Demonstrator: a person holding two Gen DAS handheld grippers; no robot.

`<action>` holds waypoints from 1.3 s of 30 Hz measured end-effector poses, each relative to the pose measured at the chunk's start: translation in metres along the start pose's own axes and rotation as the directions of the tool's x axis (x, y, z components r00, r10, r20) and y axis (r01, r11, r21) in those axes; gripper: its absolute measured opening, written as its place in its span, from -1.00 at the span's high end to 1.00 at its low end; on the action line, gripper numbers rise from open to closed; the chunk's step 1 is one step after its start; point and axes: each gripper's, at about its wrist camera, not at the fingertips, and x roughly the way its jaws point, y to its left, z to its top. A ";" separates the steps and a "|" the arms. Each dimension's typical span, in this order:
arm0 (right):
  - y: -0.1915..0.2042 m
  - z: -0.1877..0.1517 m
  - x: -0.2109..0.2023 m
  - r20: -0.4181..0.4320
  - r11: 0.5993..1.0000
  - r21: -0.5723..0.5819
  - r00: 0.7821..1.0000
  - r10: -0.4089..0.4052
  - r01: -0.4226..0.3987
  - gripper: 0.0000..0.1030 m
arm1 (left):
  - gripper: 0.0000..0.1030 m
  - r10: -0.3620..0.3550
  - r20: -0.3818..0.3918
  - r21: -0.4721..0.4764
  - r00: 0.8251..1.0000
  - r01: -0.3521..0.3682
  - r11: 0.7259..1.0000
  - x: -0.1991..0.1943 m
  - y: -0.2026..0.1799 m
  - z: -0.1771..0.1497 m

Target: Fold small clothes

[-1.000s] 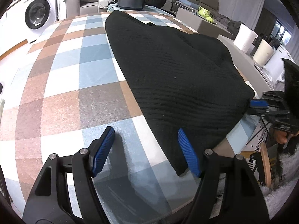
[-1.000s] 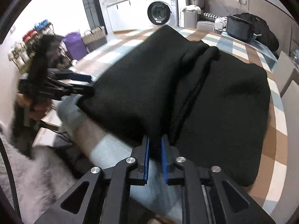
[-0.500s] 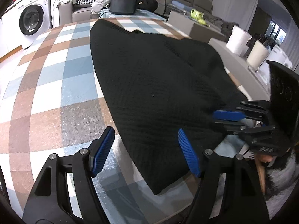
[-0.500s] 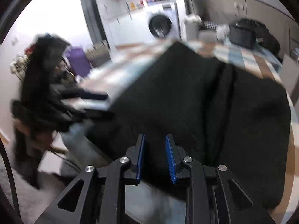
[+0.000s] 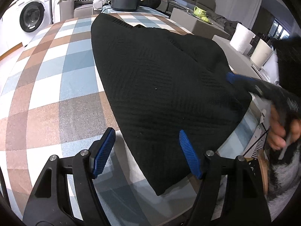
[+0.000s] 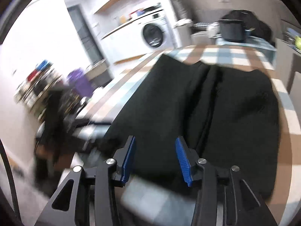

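Wrist cameras, near shared garment (image 5: 160, 86)

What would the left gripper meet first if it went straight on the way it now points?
Most likely the black knitted garment on the checked tablecloth. The open left gripper points down at its near corner, which lies between the fingers. Depth is unclear, so it may touch cloth at the garment's edge.

You see a matt black ribbed-knit cloth garment (image 5: 165, 94); the tabletop (image 5: 56, 86) wears a smooth checked cover; your left gripper (image 5: 146, 152) shows ridged blue pads (image 5: 102, 152) on black plastic with metal screws.
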 end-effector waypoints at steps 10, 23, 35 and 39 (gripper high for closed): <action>-0.030 0.051 0.062 -0.025 0.989 0.147 1.000 -0.009 0.013 0.82 | -0.32 -0.011 0.035 -0.071 0.999 0.014 0.997 -0.001 0.021 0.003; -0.044 0.034 -0.001 0.044 0.971 0.178 0.985 -0.168 0.158 0.07 | -0.32 -0.064 0.080 -0.194 0.995 0.079 0.978 0.008 0.052 0.018; -0.092 0.012 -0.046 0.070 0.920 0.320 0.962 -0.263 0.228 0.07 | 0.68 -0.077 0.088 -0.334 0.993 0.102 0.937 0.052 0.060 0.065; -0.090 0.016 -0.043 0.084 0.927 0.295 0.960 -0.267 0.232 0.07 | 0.76 -0.062 0.124 -0.327 0.990 0.100 0.940 0.043 0.068 0.060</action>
